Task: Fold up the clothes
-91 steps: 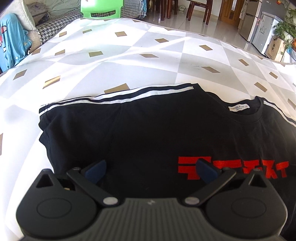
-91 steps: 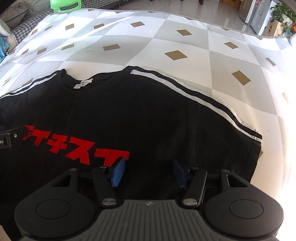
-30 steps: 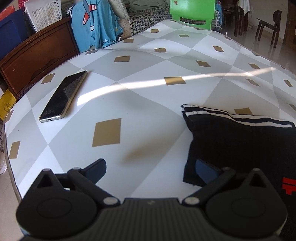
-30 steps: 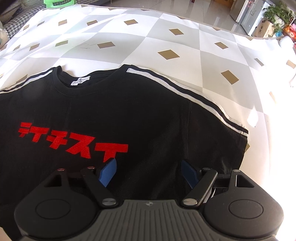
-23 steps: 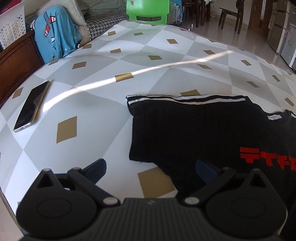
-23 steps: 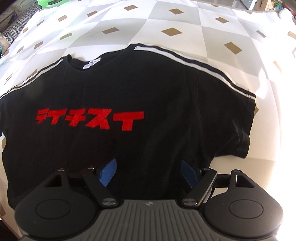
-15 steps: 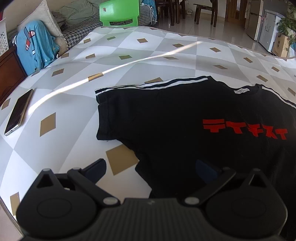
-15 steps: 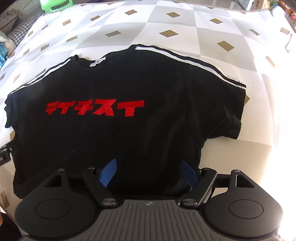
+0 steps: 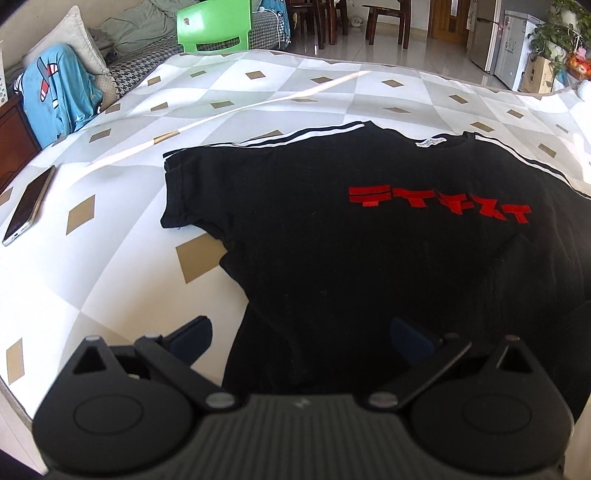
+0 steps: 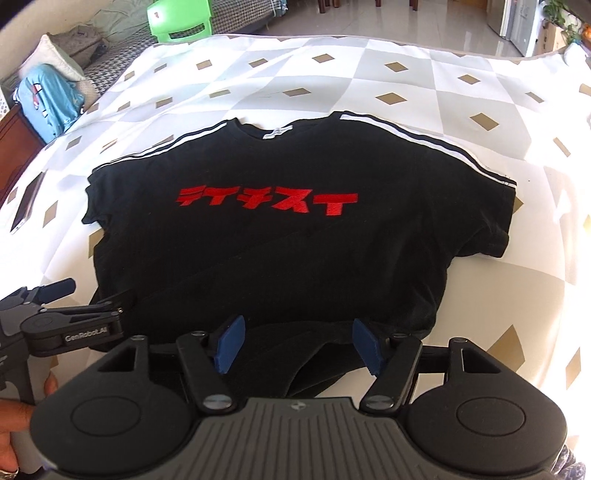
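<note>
A black T-shirt [image 9: 332,240] with red lettering [image 9: 439,203] and white shoulder stripes lies flat, front up, on the diamond-patterned cover [image 9: 110,277]. My left gripper [image 9: 301,338] hovers wide open over the shirt's near left edge; one finger is over the cover, the other over the cloth. In the right wrist view the whole T-shirt [image 10: 277,258] shows, collar away from me. My right gripper [image 10: 298,343] hangs over the near hem, where the cloth is slightly rumpled. Its jaws are closing and the blue pads [image 10: 231,343] press on nothing. The left gripper [image 10: 85,295] shows there at the shirt's left side.
A phone [image 9: 27,205] lies on the cover left of the shirt. A blue garment [image 9: 55,99], pillows and a green chair [image 9: 214,26] stand beyond the far left edge. A hand [image 10: 14,424] holds the left gripper's handle. Bare cover surrounds the shirt.
Both grippers have drawn back from the sleeves to the shirt's near hem; the left view swung right, away from the phone. The right jaws have narrowed. The shirt lies as before.
</note>
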Demonstrator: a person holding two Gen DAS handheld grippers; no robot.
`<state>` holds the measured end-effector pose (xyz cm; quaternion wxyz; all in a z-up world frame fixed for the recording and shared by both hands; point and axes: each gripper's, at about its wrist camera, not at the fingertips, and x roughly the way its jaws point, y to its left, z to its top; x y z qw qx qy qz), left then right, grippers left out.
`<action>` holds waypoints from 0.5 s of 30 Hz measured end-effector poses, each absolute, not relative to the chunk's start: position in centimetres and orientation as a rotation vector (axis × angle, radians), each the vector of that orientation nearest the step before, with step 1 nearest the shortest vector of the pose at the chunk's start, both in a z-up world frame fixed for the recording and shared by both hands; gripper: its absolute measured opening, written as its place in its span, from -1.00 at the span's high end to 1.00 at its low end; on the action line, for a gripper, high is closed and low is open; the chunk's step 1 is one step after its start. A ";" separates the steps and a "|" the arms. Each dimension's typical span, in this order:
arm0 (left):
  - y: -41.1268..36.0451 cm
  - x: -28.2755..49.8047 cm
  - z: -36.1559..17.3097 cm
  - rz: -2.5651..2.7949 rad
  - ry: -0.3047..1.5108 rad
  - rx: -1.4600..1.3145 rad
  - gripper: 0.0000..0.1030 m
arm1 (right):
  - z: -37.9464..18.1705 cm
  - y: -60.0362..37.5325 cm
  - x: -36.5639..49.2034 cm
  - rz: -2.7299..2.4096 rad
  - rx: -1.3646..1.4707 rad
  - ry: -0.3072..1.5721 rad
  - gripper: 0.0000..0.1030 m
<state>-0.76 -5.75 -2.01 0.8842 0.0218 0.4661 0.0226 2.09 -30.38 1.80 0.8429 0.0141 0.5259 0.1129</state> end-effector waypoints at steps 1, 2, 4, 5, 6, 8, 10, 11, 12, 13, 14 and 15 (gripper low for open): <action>-5.8 -0.9 -2.0 0.052 0.966 0.052 -1.00 | 1.7 -30.1 1.7 0.256 0.030 1.111 -0.19; -5.8 -1.0 -2.0 0.057 0.962 0.060 -1.00 | 1.6 -29.6 1.4 0.272 0.019 1.109 -0.18; -5.9 -1.2 -2.1 0.070 0.955 0.073 -1.00 | 1.2 -28.7 0.8 0.302 -0.007 1.108 -0.18; -5.8 -1.3 -2.2 0.077 0.955 0.076 -1.00 | 0.9 -28.2 0.5 0.314 -0.020 1.114 -0.18; -5.8 -1.4 -2.3 0.085 0.955 0.077 -1.00 | 0.6 -27.7 0.3 0.324 -0.032 1.120 -0.18; -5.7 -1.5 -2.4 0.096 0.956 0.074 -1.00 | 0.0 -26.9 0.0 0.344 -0.058 1.130 -0.19; -5.7 -1.6 -2.5 0.100 0.955 0.076 -1.00 | -0.6 -26.2 -0.2 0.363 -0.080 1.141 -0.19; -5.8 -1.6 -2.5 0.101 0.955 0.079 -1.00 | -1.0 -26.0 -0.3 0.371 -0.091 1.149 -0.19; -5.9 -1.7 -2.6 0.101 0.954 0.084 -1.00 | -1.4 -25.7 -0.3 0.371 -0.104 1.154 -0.19; -6.0 -1.7 -2.7 0.100 0.953 0.088 -1.00 | -1.7 -25.5 -0.4 0.369 -0.118 1.159 -0.19; -6.1 -1.8 -2.7 0.101 0.953 0.093 -1.00 | -2.1 -25.2 -0.4 0.368 -0.132 1.163 -0.19; -6.2 -1.8 -2.8 0.101 0.955 0.098 -1.00 | -2.4 -25.1 -0.5 0.367 -0.140 1.169 -0.20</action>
